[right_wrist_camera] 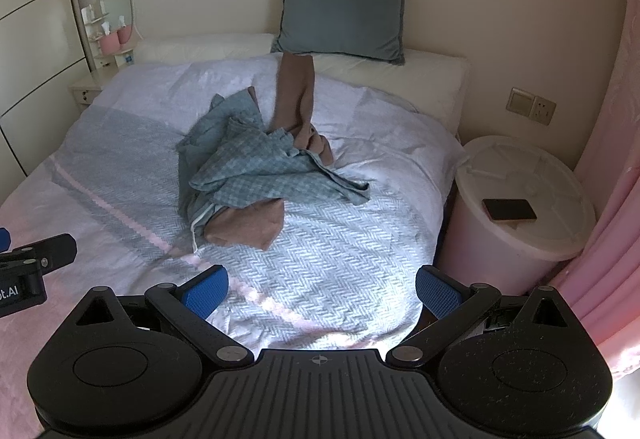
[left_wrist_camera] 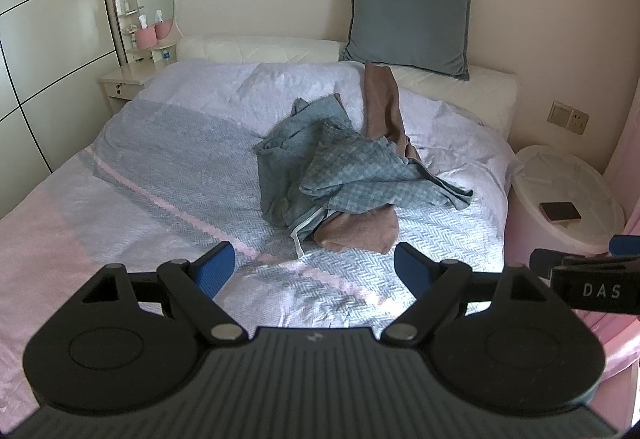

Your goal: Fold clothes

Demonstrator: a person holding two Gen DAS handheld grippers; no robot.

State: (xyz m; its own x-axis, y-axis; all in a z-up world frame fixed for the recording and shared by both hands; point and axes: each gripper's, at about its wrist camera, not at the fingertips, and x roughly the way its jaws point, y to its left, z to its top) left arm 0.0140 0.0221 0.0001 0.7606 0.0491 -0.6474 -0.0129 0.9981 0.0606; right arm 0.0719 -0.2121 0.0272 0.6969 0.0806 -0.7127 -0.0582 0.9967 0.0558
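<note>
A crumpled blue-grey checked garment lies in a heap on the bed, on top of a brown garment that stretches toward the pillows and shows again at the heap's near edge. My left gripper is open and empty, held above the bed short of the heap. My right gripper is open and empty, also short of the heap, to the right of the left one. Part of the right gripper shows at the right edge of the left wrist view.
The bed has a lilac, grey and pink striped cover. A grey cushion and white pillows stand at the head. A white round bin with a phone on its lid stands right of the bed; a nightstand with a mirror stands left.
</note>
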